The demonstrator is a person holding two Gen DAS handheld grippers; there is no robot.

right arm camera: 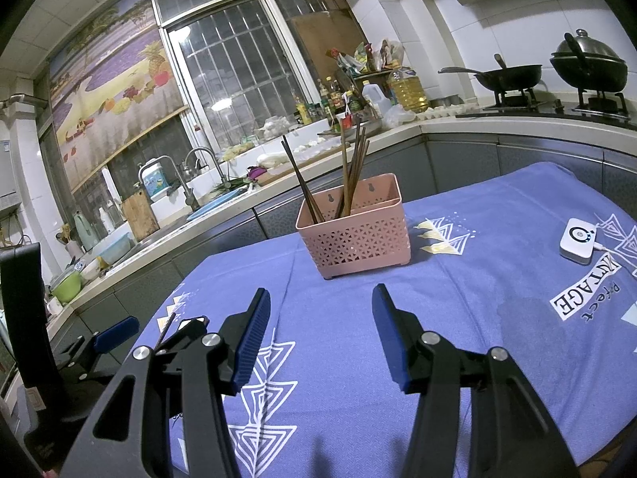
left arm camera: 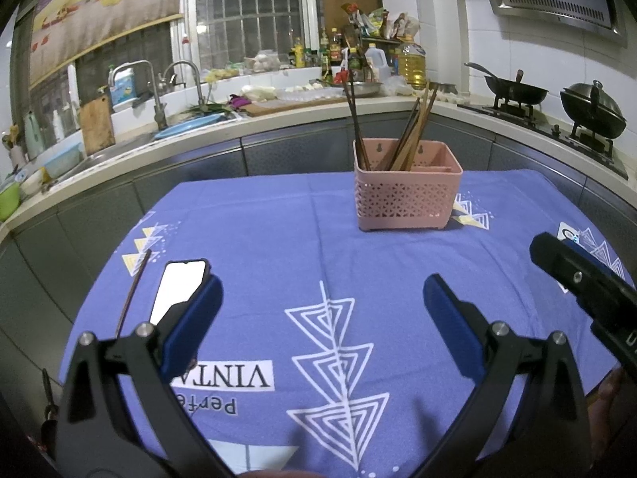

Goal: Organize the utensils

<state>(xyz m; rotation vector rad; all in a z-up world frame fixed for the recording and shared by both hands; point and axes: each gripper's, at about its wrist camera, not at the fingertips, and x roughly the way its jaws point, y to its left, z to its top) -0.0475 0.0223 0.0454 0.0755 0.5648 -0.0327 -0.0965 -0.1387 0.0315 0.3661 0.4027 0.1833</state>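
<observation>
A pink perforated utensil basket (left arm camera: 406,195) (right arm camera: 356,235) stands on the purple tablecloth (left arm camera: 278,239) at the far middle. Several brown chopsticks (left arm camera: 410,135) (right arm camera: 350,167) stand upright in its left compartment. One loose chopstick (left arm camera: 131,294) (right arm camera: 165,328) lies on the cloth at the left, beside a phone (left arm camera: 179,286). My left gripper (left arm camera: 322,318) is open and empty above the cloth, near the front. My right gripper (right arm camera: 320,330) is open and empty, in front of the basket. The right gripper's finger also shows at the right of the left wrist view (left arm camera: 577,275).
A white round-button device (right arm camera: 577,241) with a cable lies on the cloth at the right. Behind the table runs a kitchen counter (left arm camera: 223,127) with a sink, bottles, cutting boards and a stove with two woks (right arm camera: 549,71).
</observation>
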